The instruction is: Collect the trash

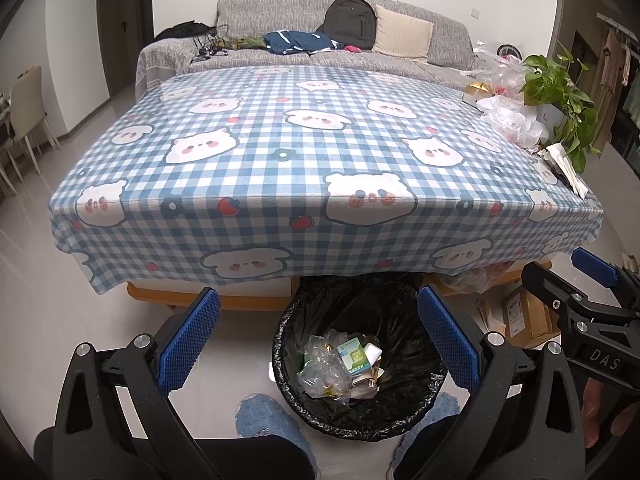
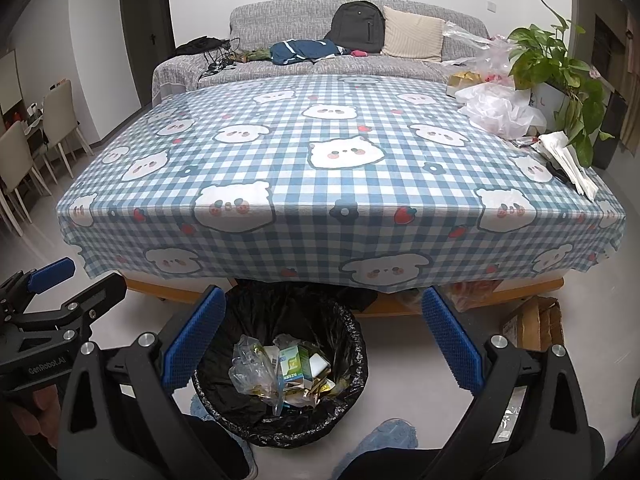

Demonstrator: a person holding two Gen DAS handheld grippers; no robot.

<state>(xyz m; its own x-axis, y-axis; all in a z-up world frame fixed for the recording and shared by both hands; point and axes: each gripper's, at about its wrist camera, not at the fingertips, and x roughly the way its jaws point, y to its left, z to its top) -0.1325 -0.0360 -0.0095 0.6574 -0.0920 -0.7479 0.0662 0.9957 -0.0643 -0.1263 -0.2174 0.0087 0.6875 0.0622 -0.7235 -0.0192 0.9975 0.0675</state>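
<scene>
- Well, the left gripper (image 1: 318, 336) hung over the floor in front of the table (image 1: 280, 152), its blue fingers (image 1: 188, 344) spread wide with nothing between them.
- The right gripper (image 2: 324, 340) was beside it, jaws likewise apart and empty.
- A bin (image 1: 356, 364) lined with a black bag stood on the floor at the table's near edge, partly tucked under the checked cloth.
- Inside the bin lay the trash (image 2: 288, 372): crumpled clear plastic, a small green-and-white carton (image 2: 294, 362) and some gold wrappers.
- On the table's far right corner sat loose plastic bags (image 2: 500, 112), folded white napkins (image 2: 568, 160) and a potted plant (image 2: 552, 68).
- A blue slipper (image 1: 264, 420) showed on the floor just left of the bin.
</scene>
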